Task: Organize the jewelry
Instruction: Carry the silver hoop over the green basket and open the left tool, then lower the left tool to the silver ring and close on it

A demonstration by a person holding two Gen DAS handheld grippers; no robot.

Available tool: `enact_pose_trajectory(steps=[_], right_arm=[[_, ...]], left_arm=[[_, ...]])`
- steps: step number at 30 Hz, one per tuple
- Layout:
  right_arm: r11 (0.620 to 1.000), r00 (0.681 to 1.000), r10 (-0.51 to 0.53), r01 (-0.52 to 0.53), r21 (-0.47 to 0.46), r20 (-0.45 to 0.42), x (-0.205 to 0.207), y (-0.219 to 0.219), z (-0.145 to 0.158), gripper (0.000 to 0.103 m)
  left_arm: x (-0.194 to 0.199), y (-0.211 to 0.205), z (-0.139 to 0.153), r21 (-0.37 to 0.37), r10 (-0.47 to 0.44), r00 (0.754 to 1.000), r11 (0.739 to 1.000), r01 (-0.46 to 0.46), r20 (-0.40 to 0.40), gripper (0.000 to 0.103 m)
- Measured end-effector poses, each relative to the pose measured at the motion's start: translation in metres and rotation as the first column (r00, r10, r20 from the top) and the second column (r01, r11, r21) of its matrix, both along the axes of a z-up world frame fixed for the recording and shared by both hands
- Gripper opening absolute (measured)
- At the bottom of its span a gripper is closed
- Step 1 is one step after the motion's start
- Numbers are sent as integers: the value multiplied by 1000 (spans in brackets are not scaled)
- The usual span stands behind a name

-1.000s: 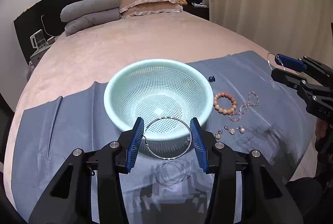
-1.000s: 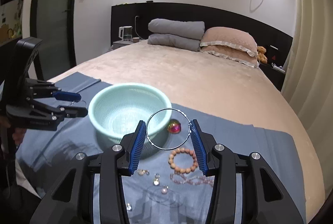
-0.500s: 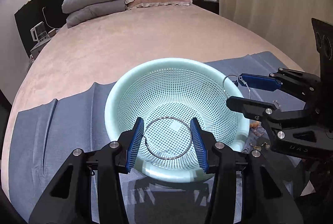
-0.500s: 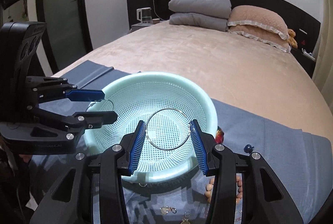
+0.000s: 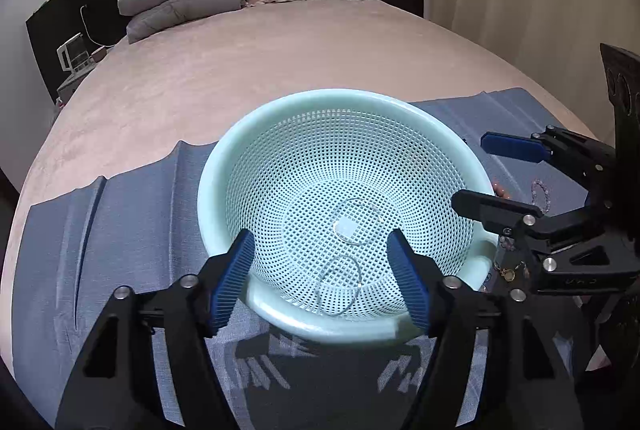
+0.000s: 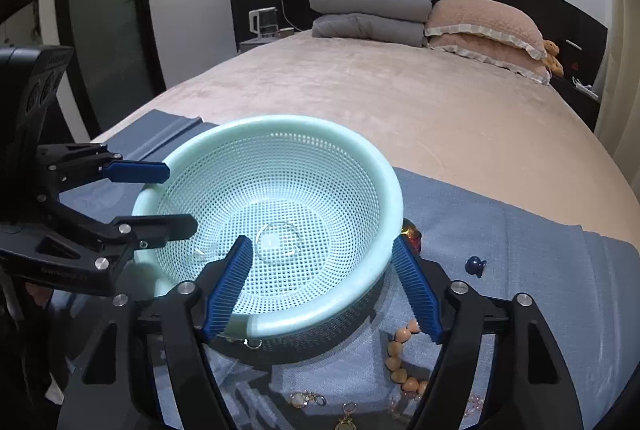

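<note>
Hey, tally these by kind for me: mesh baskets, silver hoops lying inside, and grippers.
Mint mesh basket: 1
Silver hoops in the basket: 2
Grippers, left gripper and right gripper, both open: 2
Total: 5

both wrist views over basket (image 5: 280, 314)

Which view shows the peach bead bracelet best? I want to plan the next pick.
The right wrist view: the bead bracelet lies on the blue cloth beside the basket, partly behind the right claw. The left wrist view shows only a couple of beads past the basket rim.
</note>
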State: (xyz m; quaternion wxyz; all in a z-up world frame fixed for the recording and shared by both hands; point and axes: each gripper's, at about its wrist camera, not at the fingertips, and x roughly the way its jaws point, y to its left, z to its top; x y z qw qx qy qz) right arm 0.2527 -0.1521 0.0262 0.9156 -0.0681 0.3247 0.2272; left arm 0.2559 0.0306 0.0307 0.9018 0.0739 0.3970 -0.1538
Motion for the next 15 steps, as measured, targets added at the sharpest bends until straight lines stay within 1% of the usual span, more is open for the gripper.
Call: enact_pose_trajectory(steps=[1,2,3,4,5,9,13,15], right_arm=[[1000,1000,-6,6,5,9,-2,-3,2,76],[1000,1000,-11,11,8,17,-4,-6,5,80],[1000,1000,-13,12,10,24,-6,-9,7,86],[1000,999,-13,13,15,34,-9,-13,9,86],[1000,999,-12,11,21,42,-13,-17,11,86],[1000,998,-1,0,16,64,-33,-36,12,88],[1000,995,13,-13,2,101,-60,-57,6,89],[1000,991,28,-26,-15,127,-77,-67,1,89]], left_arm=[[-1,1,1,6,0,1000,1000,0,4,76],[-3,2,2,11,1,1000,1000,-1,7,80],[-6,2,4,16,2,1000,1000,-2,16,92],[-9,4,6,18,4,999,1000,-5,35,98],[-14,5,9,15,0,999,1000,-1,52,97],[-30,9,11,-8,-50,996,999,51,67,97],[-47,8,8,7,-145,986,989,145,83,97],[-54,9,4,10,-176,982,984,175,73,97]])
